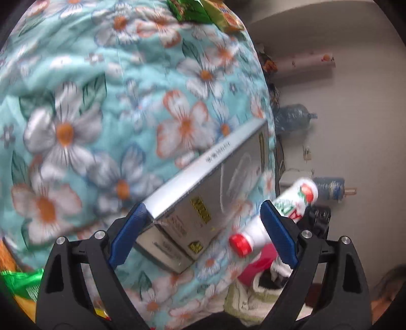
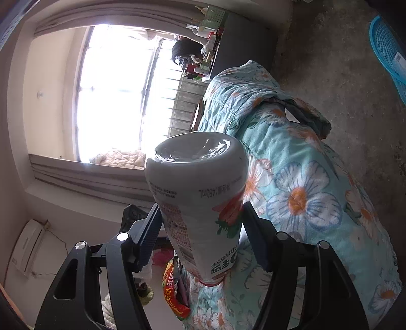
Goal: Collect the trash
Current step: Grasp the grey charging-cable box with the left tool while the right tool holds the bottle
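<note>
A flat silver box [image 1: 203, 193] with yellow labels lies on the floral quilt [image 1: 101, 101], blurred by motion. My left gripper [image 1: 204, 208] hangs open over it, pointing down. The box's near corner is close to the left blue pad [image 1: 127, 236]; the right pad stands well clear of the box. A white bottle [image 1: 303, 193] with a red cap and strawberry print shows at the right. In the right wrist view my right gripper [image 2: 200, 208] is shut on that bottle [image 2: 200, 177], whose base points away from the camera.
Green snack wrappers lie on the quilt's far edge [image 1: 192, 10] and at the near left [image 1: 22, 279]. A red and yellow wrapper [image 2: 172, 292] lies below the bottle. A blue plastic basket [image 2: 388, 50] stands on the bare floor. A water jug [image 1: 291, 119] stands beside the bed.
</note>
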The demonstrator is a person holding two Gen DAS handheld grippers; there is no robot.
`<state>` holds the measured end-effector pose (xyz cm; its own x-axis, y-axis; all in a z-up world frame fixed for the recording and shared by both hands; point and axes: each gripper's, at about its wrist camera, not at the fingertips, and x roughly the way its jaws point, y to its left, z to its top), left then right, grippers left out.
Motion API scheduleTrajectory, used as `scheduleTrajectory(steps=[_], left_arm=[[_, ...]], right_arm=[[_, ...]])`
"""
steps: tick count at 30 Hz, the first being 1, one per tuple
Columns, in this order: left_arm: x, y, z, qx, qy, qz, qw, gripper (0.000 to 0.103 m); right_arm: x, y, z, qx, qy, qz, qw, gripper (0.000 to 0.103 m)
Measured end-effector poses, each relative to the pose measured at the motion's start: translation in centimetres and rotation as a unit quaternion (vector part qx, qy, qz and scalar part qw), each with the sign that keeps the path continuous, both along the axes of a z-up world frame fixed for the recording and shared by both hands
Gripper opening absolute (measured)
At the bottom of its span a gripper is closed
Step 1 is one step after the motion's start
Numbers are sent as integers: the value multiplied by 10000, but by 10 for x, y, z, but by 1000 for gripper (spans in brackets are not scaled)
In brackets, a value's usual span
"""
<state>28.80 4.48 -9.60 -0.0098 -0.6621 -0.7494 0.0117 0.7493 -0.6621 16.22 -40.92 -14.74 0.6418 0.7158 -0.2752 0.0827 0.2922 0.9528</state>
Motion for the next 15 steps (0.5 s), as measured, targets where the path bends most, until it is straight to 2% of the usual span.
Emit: scheduleTrajectory(steps=[2,4,6,8,10,15], left_arm=[[-24,-7,2,111,21,-223,9997,87],[-42,-9,10,315,-135,-224,9992,87],[-52,-12,25,664,-627,-193,9956,87],[-59,-20,42,920,-1230,-314,9876,87],[-61,-30,52,1103,-1574,-428,9804,87],[-68,-56,68,1049,-1893,-741,9735,87]], right_arm=[[4,0,2,-4,33,58,10000,62],[5,0,6,-47,27,98,9999,62],[3,1,14,-115,-44,124,9998,62],[-2,1,23,-114,-154,171,9997,62],[-8,2,34,-33,-259,260,9993,62],[-28,-2,63,-77,-401,597,9974,62]])
